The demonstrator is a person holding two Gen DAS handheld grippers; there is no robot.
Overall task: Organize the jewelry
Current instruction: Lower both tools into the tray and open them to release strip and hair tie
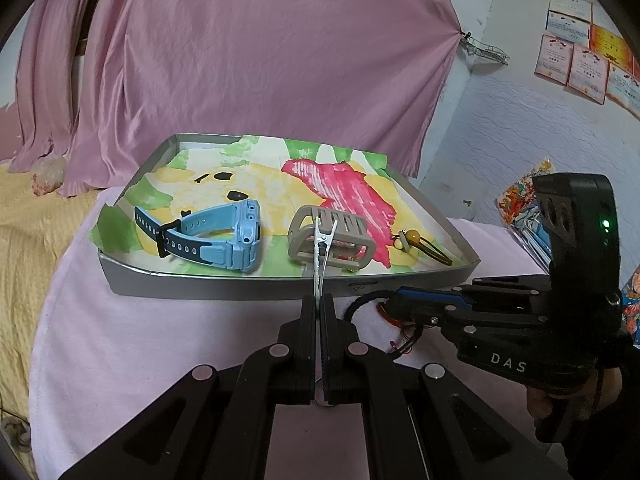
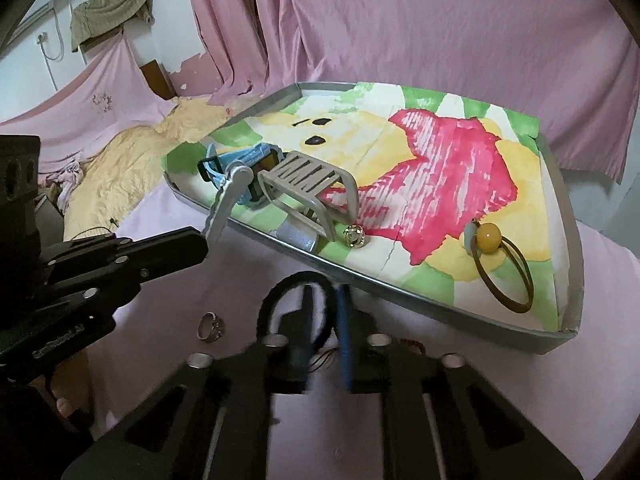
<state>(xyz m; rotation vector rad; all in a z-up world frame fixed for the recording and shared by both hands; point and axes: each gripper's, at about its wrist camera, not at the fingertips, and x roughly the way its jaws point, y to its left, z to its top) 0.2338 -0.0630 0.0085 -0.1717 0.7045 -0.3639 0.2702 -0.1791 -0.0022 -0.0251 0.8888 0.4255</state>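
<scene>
Tray (image 1: 120,280) holds watch (image 1: 224,238), claw clip (image 1: 344,232), bead hair tie (image 2: 496,264).

Right gripper (image 2: 324,320) motion-blurred; hair claw (image 1: 330,240) partly behind silver clip (image 1: 320,256).

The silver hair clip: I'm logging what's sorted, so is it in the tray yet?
Not yet. The left gripper holds the silver hair clip raised at the tray's near edge.
</scene>
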